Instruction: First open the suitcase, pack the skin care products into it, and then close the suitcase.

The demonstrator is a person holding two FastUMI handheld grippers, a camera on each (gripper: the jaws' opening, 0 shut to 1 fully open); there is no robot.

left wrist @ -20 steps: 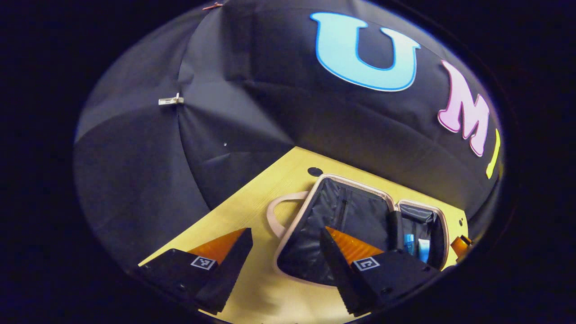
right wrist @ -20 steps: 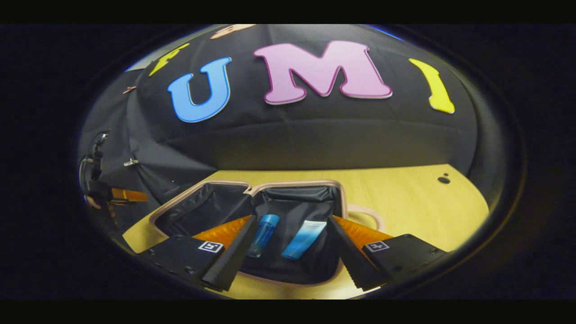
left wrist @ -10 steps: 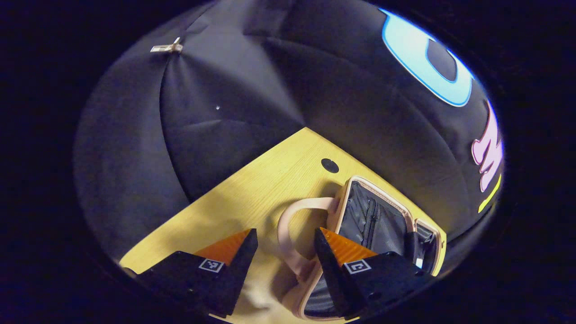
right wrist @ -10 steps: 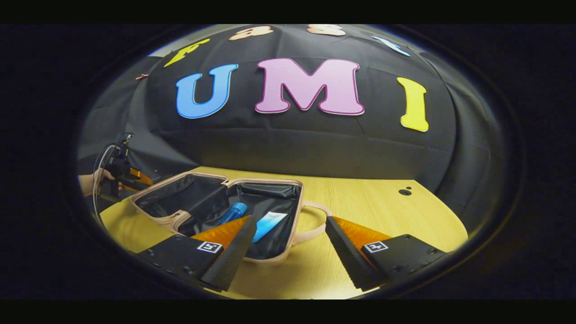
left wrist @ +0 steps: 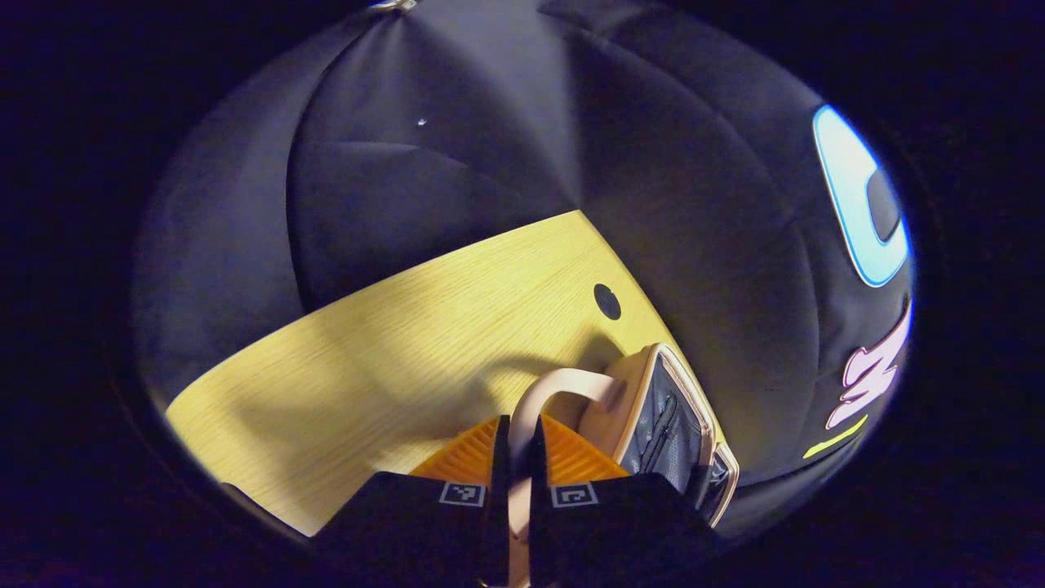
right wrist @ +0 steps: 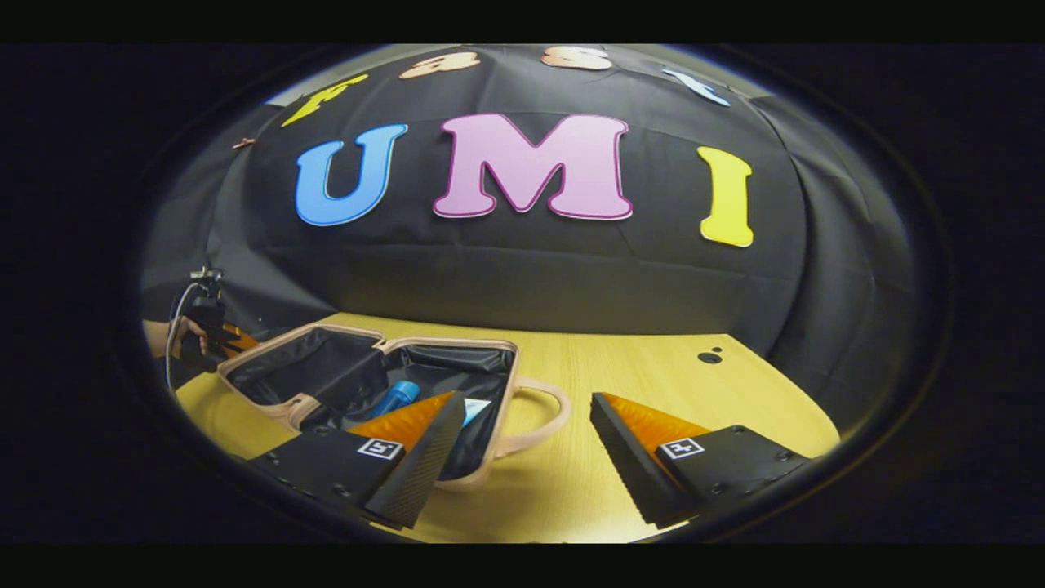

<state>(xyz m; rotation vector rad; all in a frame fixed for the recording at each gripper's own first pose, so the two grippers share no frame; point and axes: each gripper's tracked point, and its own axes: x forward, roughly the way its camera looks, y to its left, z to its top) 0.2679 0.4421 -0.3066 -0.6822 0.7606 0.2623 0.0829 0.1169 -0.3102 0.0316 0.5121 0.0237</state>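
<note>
The pink suitcase (right wrist: 445,343) lies open on the wooden table, its dark lining showing. A blue bottle (right wrist: 397,398) and a light blue tube (right wrist: 473,408) rest in its right half. My right gripper (right wrist: 526,398) is open above the table by that half's handle (right wrist: 543,412), holding nothing. In the left gripper view, my left gripper (left wrist: 517,445) is shut on the pink handle (left wrist: 555,388) of the other suitcase half (left wrist: 645,392). From the right gripper view, the left gripper (right wrist: 220,335) and the hand (right wrist: 159,336) holding it are at the suitcase's far left edge.
The light wooden table (left wrist: 392,343) has a small dark hole (left wrist: 606,301) near its back corner, and another hole (right wrist: 709,358) at the right. Black cloth walls close in behind and at the left. Bare tabletop (right wrist: 694,400) stretches right of the suitcase.
My left gripper swung left to the handle of the left half and shut on it. My right gripper drew back to the right, off the packed half, staying open.
</note>
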